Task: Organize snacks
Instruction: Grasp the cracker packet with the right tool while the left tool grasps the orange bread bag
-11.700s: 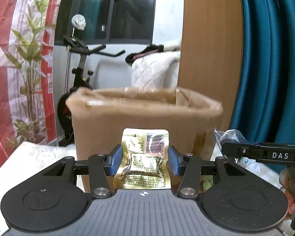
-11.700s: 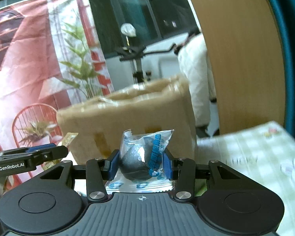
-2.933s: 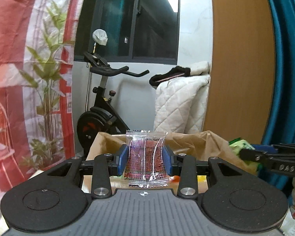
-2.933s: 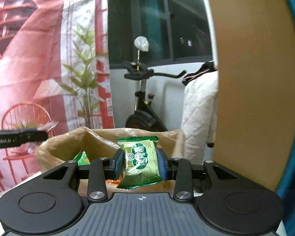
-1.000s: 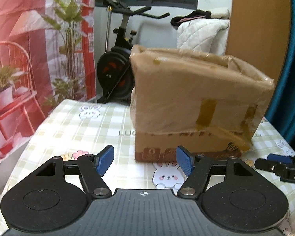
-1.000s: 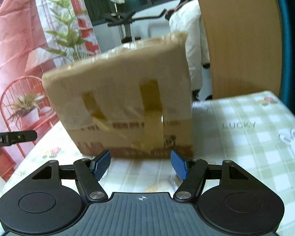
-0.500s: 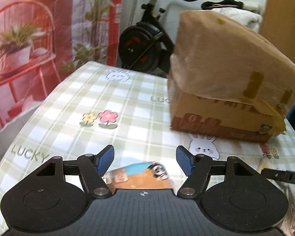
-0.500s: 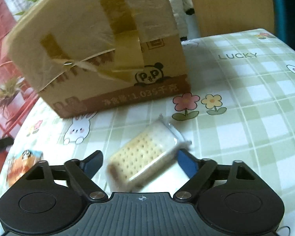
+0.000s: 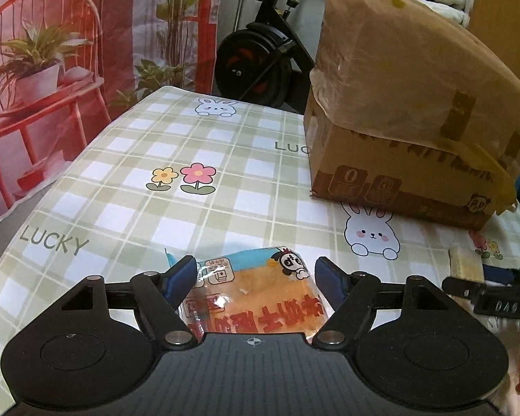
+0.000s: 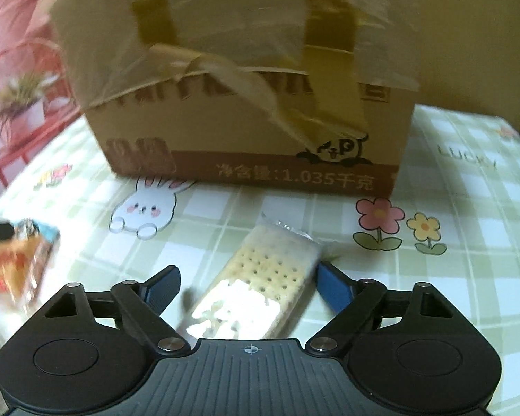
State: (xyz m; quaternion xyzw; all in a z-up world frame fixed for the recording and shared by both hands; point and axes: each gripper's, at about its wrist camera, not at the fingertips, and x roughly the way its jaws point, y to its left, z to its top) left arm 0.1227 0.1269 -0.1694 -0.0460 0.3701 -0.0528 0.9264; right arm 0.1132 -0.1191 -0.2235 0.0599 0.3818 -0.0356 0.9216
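Both jaws stand wide, each straddling a snack on the bench, neither yet squeezing.

Your left gripper [image 9: 253,274], jaws just opening, brackets the orange cake packet [image 9: 256,298]; your right gripper [image 10: 248,282], jaws just narrowing, brackets the cracker packet [image 10: 260,284], which lies skewed. Square your right wrist to its long sides, close gently, then lift toward the far cardboard box [image 10: 246,104].

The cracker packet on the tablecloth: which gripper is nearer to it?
Right. The right gripper straddles the cracker packet, jaws open. The left gripper is off to its side, around the orange snack pack.
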